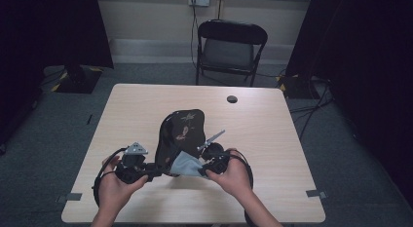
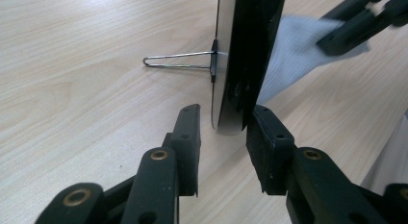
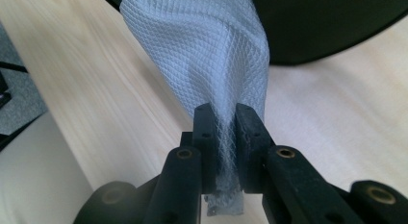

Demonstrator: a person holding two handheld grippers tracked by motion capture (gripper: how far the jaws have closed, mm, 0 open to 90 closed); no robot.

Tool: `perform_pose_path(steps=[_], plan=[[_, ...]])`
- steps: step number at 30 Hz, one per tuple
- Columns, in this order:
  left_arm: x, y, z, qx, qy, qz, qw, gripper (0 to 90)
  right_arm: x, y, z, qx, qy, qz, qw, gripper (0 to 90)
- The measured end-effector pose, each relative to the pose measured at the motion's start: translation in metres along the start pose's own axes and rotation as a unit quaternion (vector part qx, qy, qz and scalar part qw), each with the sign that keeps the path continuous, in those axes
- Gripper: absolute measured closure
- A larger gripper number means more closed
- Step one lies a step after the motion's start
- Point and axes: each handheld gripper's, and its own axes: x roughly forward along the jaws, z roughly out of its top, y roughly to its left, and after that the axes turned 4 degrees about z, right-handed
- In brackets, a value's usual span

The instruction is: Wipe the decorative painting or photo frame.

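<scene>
From above, a dark framed mirror (image 1: 179,139) stands propped near the front of the desk (image 1: 263,139), the grey cloth (image 1: 187,164) against its lower face. The left tongs' (image 2: 222,130) own view shows its thin, stiff edge and wire stand (image 2: 175,60); the jaws sit slightly apart, straddling the bottom corner without pressing. It looks fragile: hold the rim. The right tongs' (image 3: 223,123) view shows the soft, light waffle weave pinched tight.

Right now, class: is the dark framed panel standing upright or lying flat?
Upright: the panel stands on its lower edge on the table, propped by a wire stand.
</scene>
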Motion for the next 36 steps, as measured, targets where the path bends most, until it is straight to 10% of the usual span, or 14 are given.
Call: perform_pose_path(steps=[14,36], plan=[[-0.001,0.001,-0.002,-0.005,-0.001,-0.011,0.9999,54.4,-0.043,0.023,0.036,-0.033,-0.065,0.012,0.9973,81.1],[-0.002,0.001,-0.004,-0.004,0.002,-0.012,0.9999,50.9,0.021,0.016,0.016,-0.011,-0.005,0.030,0.9995,81.1]])
